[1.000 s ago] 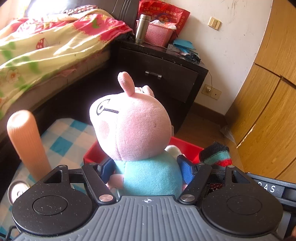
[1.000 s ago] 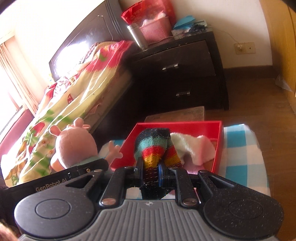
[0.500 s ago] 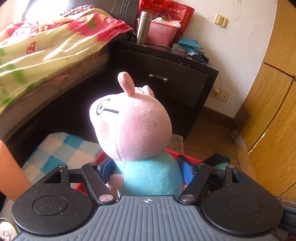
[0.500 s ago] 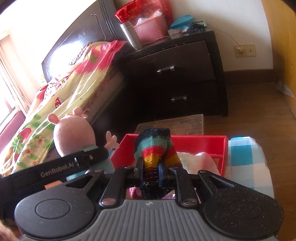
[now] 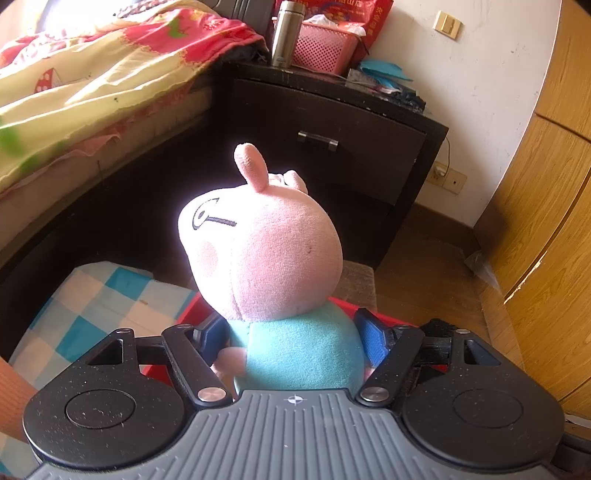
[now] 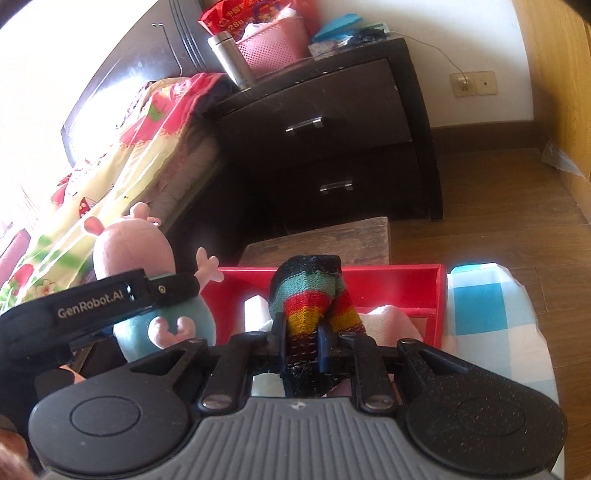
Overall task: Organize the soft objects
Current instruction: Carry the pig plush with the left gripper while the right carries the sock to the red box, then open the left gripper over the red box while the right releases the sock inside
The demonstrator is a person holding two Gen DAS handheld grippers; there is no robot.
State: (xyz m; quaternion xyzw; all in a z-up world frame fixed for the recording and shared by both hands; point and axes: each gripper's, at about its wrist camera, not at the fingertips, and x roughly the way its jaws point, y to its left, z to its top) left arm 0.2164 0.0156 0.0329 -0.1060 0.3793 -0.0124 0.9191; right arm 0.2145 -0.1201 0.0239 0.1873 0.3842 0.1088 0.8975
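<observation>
- Both grippers moved toward the nightstand (image 6: 332,122), red bin (image 6: 399,275) now closer below
- left gripper (image 5: 291,338) clamped on pig plush (image 5: 266,251); right gripper (image 6: 301,341) pinching striped sock (image 6: 310,291) over bin

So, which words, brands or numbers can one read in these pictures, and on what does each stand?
"GenRobot.AI": white letters on the black left gripper, which holds the pink plush pig.
Red printed plastic bag behind the pink plastic basket: Chinese characters and digits, too small to read surely.
</observation>
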